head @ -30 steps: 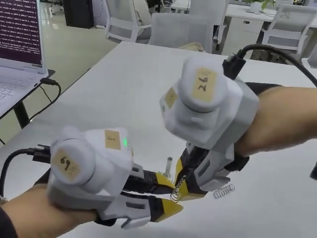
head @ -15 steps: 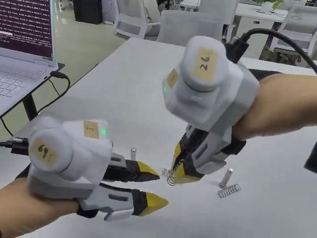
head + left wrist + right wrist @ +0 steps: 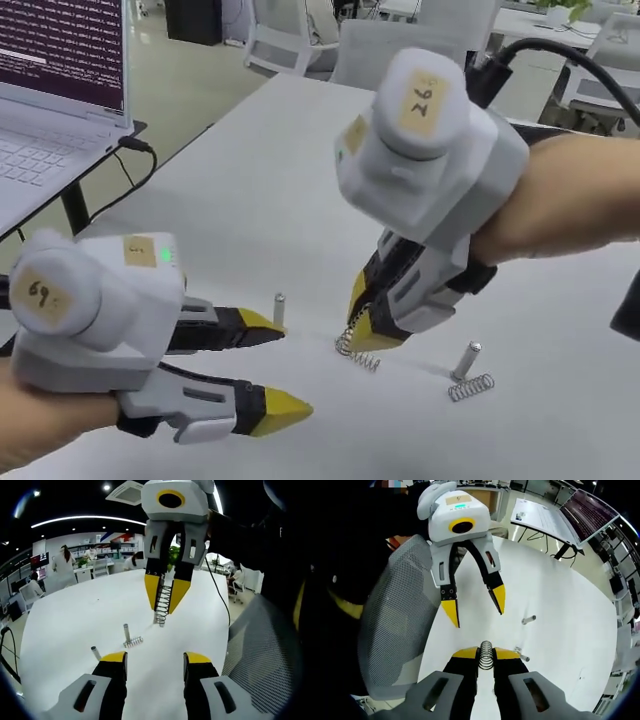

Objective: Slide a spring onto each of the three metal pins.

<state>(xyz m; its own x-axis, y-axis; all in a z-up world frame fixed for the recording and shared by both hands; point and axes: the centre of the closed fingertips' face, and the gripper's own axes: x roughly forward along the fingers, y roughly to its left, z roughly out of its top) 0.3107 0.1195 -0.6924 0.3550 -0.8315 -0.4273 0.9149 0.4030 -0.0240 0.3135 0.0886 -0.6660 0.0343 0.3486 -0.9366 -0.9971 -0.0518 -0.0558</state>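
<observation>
My right gripper (image 3: 365, 325) points down at the middle of the white table (image 3: 250, 200), shut on a spring (image 3: 357, 350) whose lower end reaches the tabletop. Whether a pin is inside the spring is hidden. In the left gripper view the spring (image 3: 161, 602) stands upright between the right gripper's yellow fingers (image 3: 151, 591). One bare metal pin (image 3: 279, 305) stands beside my left gripper (image 3: 275, 365), which is open and holds nothing. A second pin (image 3: 467, 358) stands to the right, with a loose spring (image 3: 470, 386) lying next to it. The held spring (image 3: 486, 657) sits between my right gripper's own jaws.
An open laptop (image 3: 60, 90) sits on a side stand to the left, with a cable (image 3: 135, 175) hanging near the table's left edge. Office chairs (image 3: 385, 50) stand beyond the far edge. A black cable (image 3: 570, 65) runs from the right gripper.
My left gripper has drawn back to the left, away from the right gripper, uncovering the left pin. The right gripper still holds the spring, now lower at the tabletop.
</observation>
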